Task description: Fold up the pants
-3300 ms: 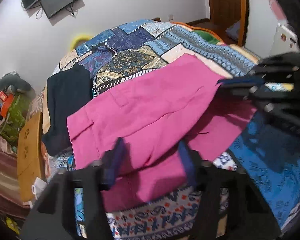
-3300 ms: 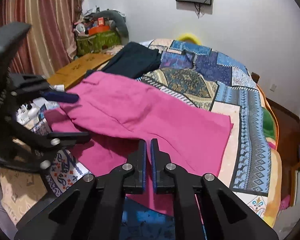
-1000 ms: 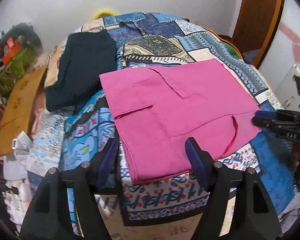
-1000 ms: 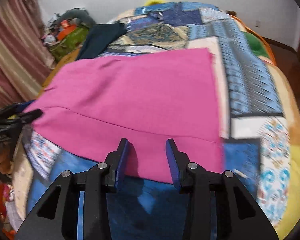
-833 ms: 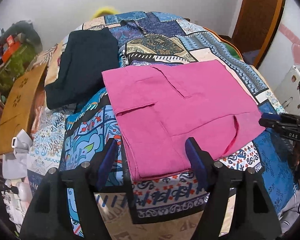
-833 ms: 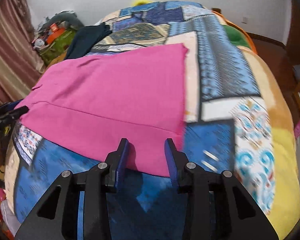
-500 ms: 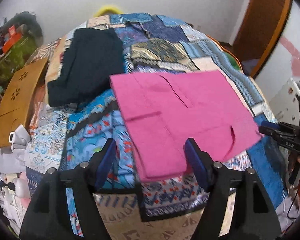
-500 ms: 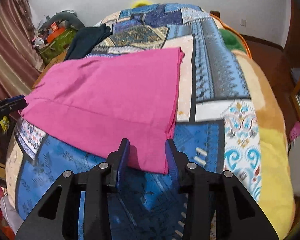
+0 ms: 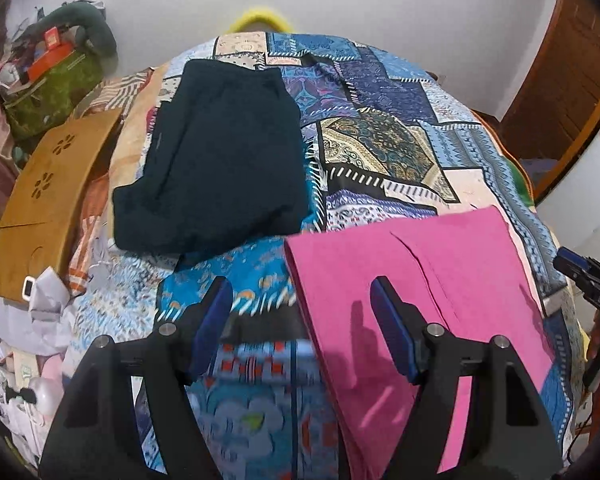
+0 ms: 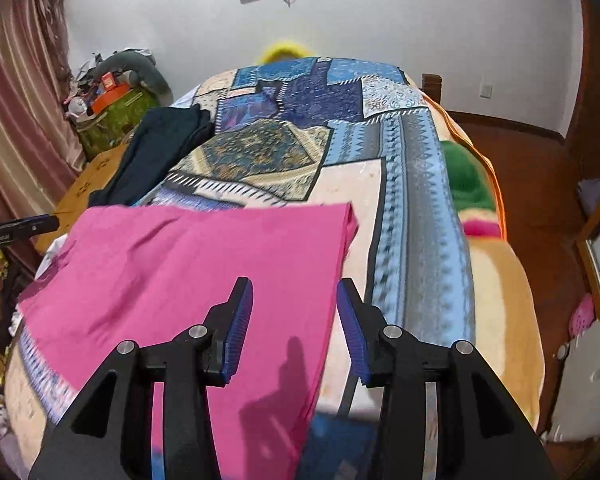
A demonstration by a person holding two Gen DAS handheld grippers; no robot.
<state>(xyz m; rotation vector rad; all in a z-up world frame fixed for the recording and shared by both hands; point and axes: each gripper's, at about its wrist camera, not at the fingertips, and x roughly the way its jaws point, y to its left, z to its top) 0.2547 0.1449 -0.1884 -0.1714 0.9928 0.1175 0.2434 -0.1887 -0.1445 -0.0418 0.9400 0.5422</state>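
On the bedspread (image 10: 416, 184), pink pants (image 10: 188, 268) lie flat; my left claw (image 9: 302, 322) and right claw (image 10: 294, 332) hover wide, empty. I should pinch both layers squarely at 1 edge.

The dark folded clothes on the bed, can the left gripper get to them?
Probably yes. The dark folded clothes lie uncovered on the patchwork blanket, ahead of the open left gripper. Only bare blanket lies between; the pink pants sit off to the side.
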